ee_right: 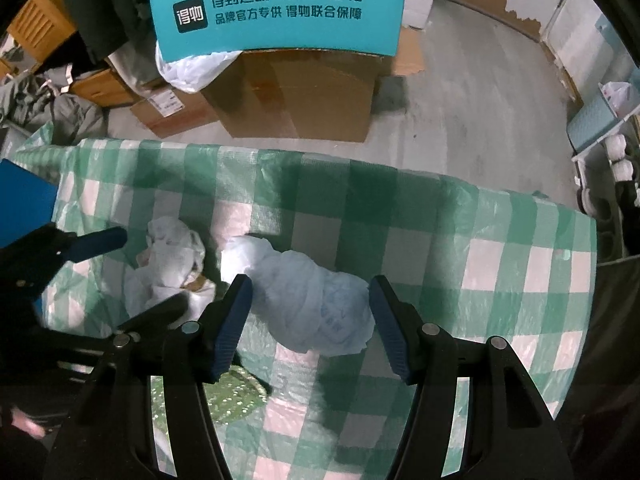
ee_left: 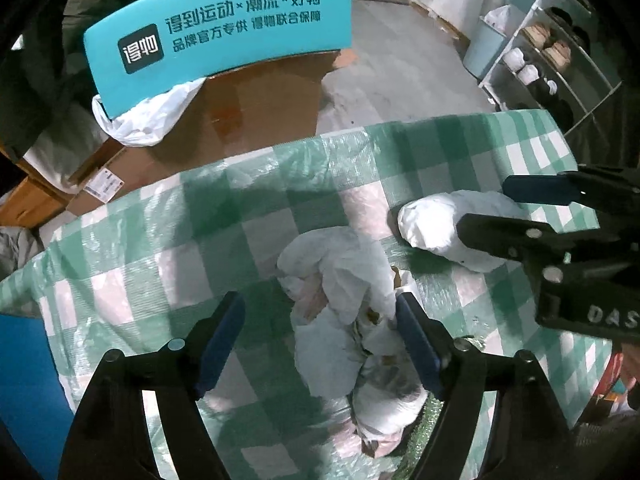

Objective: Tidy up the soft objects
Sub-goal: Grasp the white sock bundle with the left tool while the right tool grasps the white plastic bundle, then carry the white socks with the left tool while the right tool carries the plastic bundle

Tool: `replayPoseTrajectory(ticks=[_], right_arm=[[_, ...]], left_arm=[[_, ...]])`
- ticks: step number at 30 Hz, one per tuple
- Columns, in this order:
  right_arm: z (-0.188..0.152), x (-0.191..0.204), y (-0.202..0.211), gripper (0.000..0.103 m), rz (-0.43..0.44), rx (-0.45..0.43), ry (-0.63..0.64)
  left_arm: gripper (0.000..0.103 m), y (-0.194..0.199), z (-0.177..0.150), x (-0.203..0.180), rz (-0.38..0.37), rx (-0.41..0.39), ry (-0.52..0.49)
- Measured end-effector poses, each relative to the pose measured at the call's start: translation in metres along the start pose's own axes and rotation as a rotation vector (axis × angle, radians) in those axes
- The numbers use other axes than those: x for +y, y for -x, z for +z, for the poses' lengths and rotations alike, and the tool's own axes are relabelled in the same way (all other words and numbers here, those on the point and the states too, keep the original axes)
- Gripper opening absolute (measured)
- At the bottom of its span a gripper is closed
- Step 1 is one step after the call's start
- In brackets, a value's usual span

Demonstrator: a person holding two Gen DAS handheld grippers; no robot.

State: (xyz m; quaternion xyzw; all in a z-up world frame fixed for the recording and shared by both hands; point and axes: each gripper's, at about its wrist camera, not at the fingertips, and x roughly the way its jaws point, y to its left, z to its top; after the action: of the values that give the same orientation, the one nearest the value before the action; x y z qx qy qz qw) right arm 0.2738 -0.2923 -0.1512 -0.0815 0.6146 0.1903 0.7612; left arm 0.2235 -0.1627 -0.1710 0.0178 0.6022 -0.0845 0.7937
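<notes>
A rolled white plastic bag bundle (ee_right: 308, 304) lies on the green checked tablecloth (ee_right: 480, 280). My right gripper (ee_right: 310, 320) is open, its fingers on either side of the bundle's near end. In the left wrist view the same bundle (ee_left: 436, 224) sits between the right gripper's fingers (ee_left: 496, 236). A crumpled pile of white bags (ee_left: 344, 304) lies in the middle of the cloth. My left gripper (ee_left: 320, 340) is open over this pile, its right finger touching the pile's edge. The pile also shows in the right wrist view (ee_right: 168, 264).
A brown cardboard box (ee_right: 304, 92) with a teal printed flap (ee_right: 280, 8) stands on the floor beyond the table's far edge. A white shelf rack (ee_left: 536, 64) stands at the far right. A blue object (ee_right: 24, 200) sits at the table's left. Sequinned green fabric (ee_right: 236, 396) lies near the front.
</notes>
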Motion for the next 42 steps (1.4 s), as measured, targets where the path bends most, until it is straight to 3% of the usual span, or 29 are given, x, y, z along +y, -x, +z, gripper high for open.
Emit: replayPoseTrajectory(ticks=[5,6,7,8,11,14,25,27,32,42], right_arm=[[-0.001,-0.002,0.005,0.062,0.016,-0.017,-0.008],[-0.001,-0.002,0.007,0.062,0.025,-0.019,-0.011],[-0.001,-0.002,0.007,0.062,0.032,-0.019,-0.011],[-0.002,-0.002,0.008,0.062,0.031,-0.019,-0.006],[-0.004,0.0,0.006,0.062,0.008,-0.019,0.018],[-0.004,0.003,0.002,0.062,-0.005,-0.009,0.033],[-0.005,0.02,-0.016,0.062,-0.083,0.031,0.101],[-0.006,0.023,-0.02,0.057,-0.101,0.045,0.105],[-0.009,0.03,-0.015,0.048,-0.103,0.015,0.085],[-0.017,0.052,0.035,0.046,-0.085,-0.083,0.011]], left_arm=[[0.076,-0.004,-0.002,0.004,-0.021,-0.007,0.033],[0.071,-0.004,-0.003,0.006,-0.027,-0.009,0.044],[0.058,-0.005,-0.004,0.007,-0.037,-0.007,0.053],[0.051,-0.005,-0.005,0.009,-0.044,-0.001,0.061],[0.034,-0.004,-0.006,0.01,-0.053,0.008,0.053],[0.028,-0.001,-0.007,0.013,-0.047,0.01,0.038],[0.02,0.01,-0.022,0.043,-0.052,0.001,0.075],[0.019,0.014,-0.025,0.048,-0.058,-0.009,0.086],[0.018,0.03,-0.035,0.056,-0.083,-0.081,0.097],[0.017,0.073,-0.05,0.068,-0.102,-0.205,0.103]])
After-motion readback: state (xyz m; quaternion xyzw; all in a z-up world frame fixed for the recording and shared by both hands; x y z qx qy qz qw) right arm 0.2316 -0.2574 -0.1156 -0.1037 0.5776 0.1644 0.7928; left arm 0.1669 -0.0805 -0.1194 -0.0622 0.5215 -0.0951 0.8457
